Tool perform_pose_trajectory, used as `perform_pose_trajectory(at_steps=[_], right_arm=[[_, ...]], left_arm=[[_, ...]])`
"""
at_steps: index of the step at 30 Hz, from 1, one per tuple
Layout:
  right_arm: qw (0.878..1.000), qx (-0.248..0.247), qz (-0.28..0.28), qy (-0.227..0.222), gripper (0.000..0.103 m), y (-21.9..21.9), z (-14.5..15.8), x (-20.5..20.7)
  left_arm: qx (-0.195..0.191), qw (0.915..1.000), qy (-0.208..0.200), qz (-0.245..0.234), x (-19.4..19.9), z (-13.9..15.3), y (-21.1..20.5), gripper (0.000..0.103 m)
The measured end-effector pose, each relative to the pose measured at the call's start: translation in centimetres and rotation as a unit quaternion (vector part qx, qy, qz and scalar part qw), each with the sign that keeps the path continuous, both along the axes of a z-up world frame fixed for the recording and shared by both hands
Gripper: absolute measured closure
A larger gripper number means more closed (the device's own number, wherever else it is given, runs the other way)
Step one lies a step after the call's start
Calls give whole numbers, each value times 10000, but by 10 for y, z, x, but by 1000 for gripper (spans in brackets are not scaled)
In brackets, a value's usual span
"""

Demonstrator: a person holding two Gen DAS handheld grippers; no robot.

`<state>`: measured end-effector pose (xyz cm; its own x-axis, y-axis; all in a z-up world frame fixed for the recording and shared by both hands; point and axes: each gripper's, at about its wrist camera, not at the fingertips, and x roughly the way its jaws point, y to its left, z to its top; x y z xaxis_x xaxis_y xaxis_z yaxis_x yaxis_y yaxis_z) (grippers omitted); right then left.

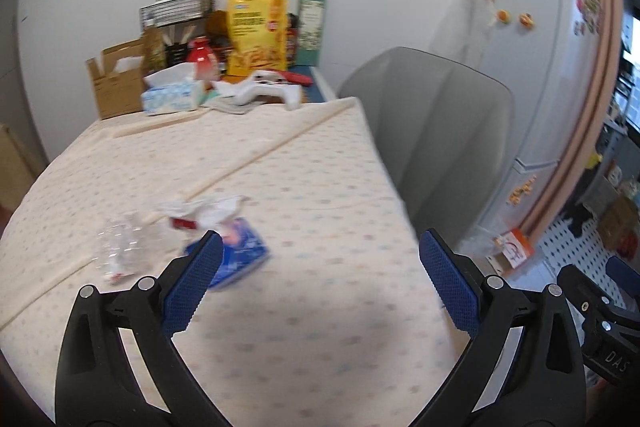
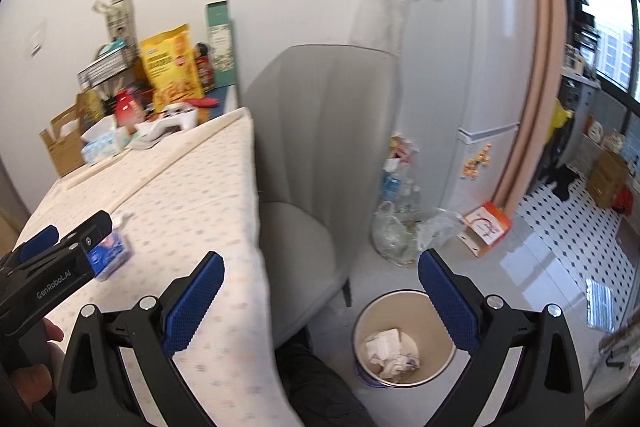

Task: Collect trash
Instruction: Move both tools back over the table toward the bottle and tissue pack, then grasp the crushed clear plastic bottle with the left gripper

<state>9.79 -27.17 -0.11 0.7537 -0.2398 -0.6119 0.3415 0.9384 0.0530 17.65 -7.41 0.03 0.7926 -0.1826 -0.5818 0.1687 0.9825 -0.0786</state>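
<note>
Tablecloth (image 1: 304, 187) bears wrappers (image 1: 224, 227); bin (image 2: 404, 339) on floor.

Readable lettering on the two grippers

The left gripper (image 2: 52, 243), above the table (image 2: 168, 195), reads "GenRobot.AI" on its body; the right gripper (image 1: 618, 311), off the table's edge, shows "DAS".

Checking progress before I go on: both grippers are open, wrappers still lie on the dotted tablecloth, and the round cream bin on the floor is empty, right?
Not quite. The round cream bin is not empty: the right wrist view shows crumpled white paper in it. The rest holds: the left gripper and right gripper are open, and the wrappers lie on the dotted tablecloth.
</note>
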Motion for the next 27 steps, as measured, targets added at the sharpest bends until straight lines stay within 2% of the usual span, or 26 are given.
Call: perform_pose_trajectory(at_steps=[16,27], right_arm=[[9949,-168,992,52,8,95,6,46],[9897,-263,1392,217,8,136,-5,74]], left_arm=[[-106,9944,149,1039,11,-10,113,6],[-96,9888,431,1424,26,-30,152,6]])
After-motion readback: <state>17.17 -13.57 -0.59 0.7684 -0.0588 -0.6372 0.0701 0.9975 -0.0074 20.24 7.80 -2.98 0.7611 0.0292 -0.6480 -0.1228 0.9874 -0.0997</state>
